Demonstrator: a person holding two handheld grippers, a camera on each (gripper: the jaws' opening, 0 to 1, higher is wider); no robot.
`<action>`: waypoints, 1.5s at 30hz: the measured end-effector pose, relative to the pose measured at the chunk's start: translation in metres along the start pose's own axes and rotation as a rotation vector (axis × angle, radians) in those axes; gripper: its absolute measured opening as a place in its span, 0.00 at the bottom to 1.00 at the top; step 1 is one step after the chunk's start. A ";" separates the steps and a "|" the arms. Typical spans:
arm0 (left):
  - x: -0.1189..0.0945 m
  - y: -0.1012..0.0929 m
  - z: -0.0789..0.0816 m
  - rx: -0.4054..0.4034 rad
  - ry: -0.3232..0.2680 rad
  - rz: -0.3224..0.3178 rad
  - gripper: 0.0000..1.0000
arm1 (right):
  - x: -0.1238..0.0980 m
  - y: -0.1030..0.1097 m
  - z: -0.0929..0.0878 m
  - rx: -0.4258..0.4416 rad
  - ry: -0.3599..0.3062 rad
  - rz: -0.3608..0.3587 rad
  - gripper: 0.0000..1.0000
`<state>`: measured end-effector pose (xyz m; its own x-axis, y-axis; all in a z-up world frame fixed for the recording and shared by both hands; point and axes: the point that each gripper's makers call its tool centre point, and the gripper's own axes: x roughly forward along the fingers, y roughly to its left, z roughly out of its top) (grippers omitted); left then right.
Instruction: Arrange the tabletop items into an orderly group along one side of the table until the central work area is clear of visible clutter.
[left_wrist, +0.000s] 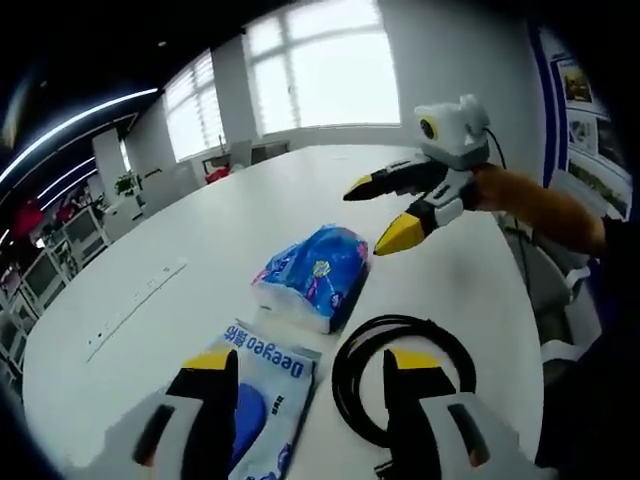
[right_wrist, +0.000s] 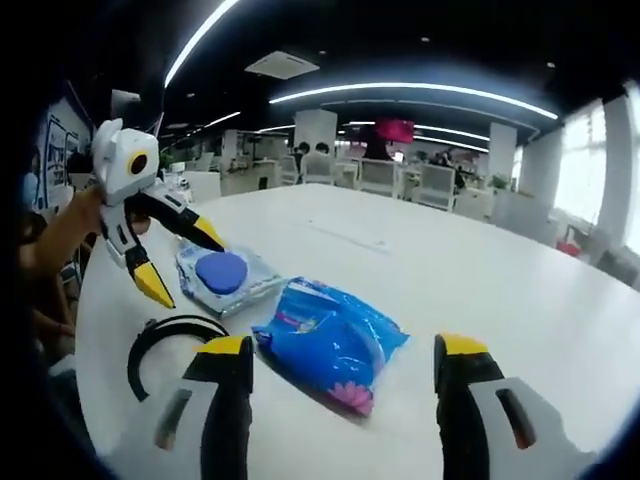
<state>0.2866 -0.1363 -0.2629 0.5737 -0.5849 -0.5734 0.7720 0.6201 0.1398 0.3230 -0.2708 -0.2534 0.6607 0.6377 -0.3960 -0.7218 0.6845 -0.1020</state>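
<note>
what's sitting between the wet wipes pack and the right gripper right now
The blue tissue pack lies between the wet wipes pack and the right gripper in the left gripper view. The coiled black cable sits off to the side.

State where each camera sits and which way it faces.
Left gripper view: rides the left hand-held gripper, facing the windows across the white table; its open jaws rise below, a sleeved forearm carries the right hand-held gripper.
Right gripper view: rides the right hand-held gripper, facing the office desks; open jaws below, the left one opposite.
Shared: blue tissue pack, wipes pack, black cable.
</note>
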 end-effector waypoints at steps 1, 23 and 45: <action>-0.002 -0.001 -0.001 0.008 0.004 0.002 0.64 | 0.004 -0.008 -0.001 0.002 0.011 0.005 0.83; -0.040 -0.014 -0.005 0.022 -0.018 -0.008 0.71 | -0.012 0.040 -0.002 -0.060 0.021 0.064 0.97; -0.045 -0.021 -0.014 0.050 -0.030 -0.019 0.71 | -0.019 0.045 0.002 -0.057 -0.012 0.085 0.93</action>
<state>0.2402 -0.1156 -0.2513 0.5659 -0.6120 -0.5524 0.7952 0.5821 0.1697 0.2785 -0.2520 -0.2486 0.5989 0.6967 -0.3948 -0.7855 0.6070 -0.1204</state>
